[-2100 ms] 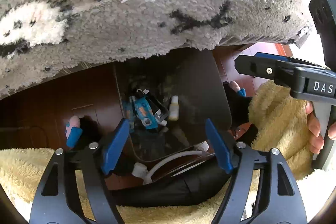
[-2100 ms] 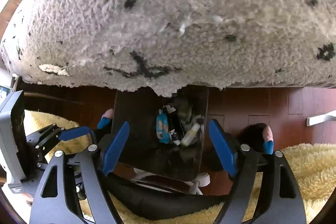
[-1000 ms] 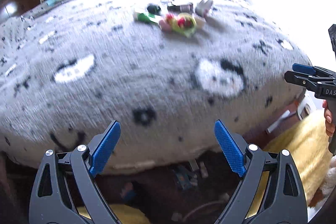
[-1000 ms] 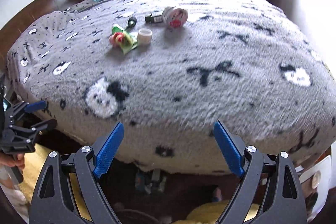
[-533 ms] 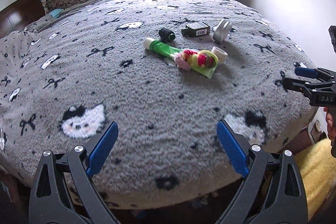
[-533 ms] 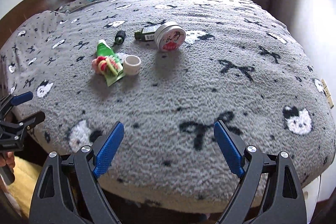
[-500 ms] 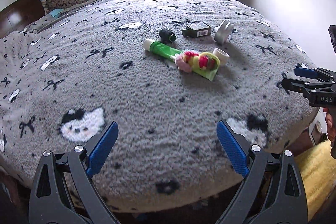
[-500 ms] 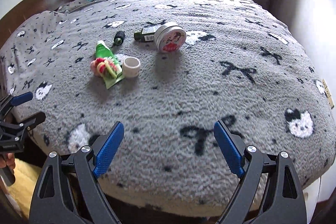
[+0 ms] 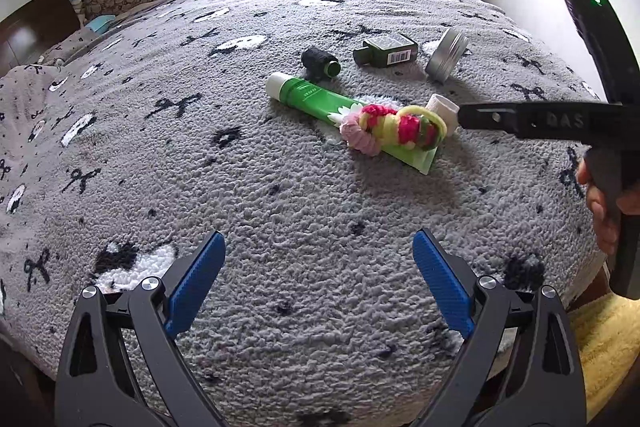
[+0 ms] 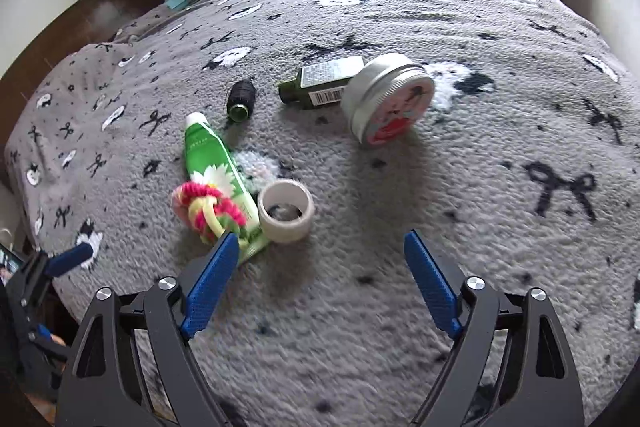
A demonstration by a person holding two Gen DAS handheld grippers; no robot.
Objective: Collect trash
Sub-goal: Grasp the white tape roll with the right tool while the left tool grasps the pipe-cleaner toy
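On the grey fleece bedspread point(image 10: 460, 187) patterned with black bows and white cat faces, a loose cluster of litter lies near the middle: a green plastic tube point(image 10: 212, 155) with a white cap, a bundle of pink and yellow hair ties point(image 10: 206, 207) resting on its lower end, a small white tape ring point(image 10: 286, 211) touching the tube's side, a dark thread spool point(image 10: 241, 99), a dark green bottle point(image 10: 324, 81) with a barcode label, and a round silver tin point(image 10: 390, 99) tipped on its edge. The right gripper point(image 10: 316, 273) hangs just short of the tape ring, blue-padded jaws spread wide and empty. The left gripper point(image 9: 318, 277) holds farther back over bare fleece, jaws equally wide, nothing between them. By the look of it, collecting has barely begun here: all six items remain on the bed, none grasped. No bin shows in either view, so where they go I cannot tell. The ring seems the likeliest first pick.
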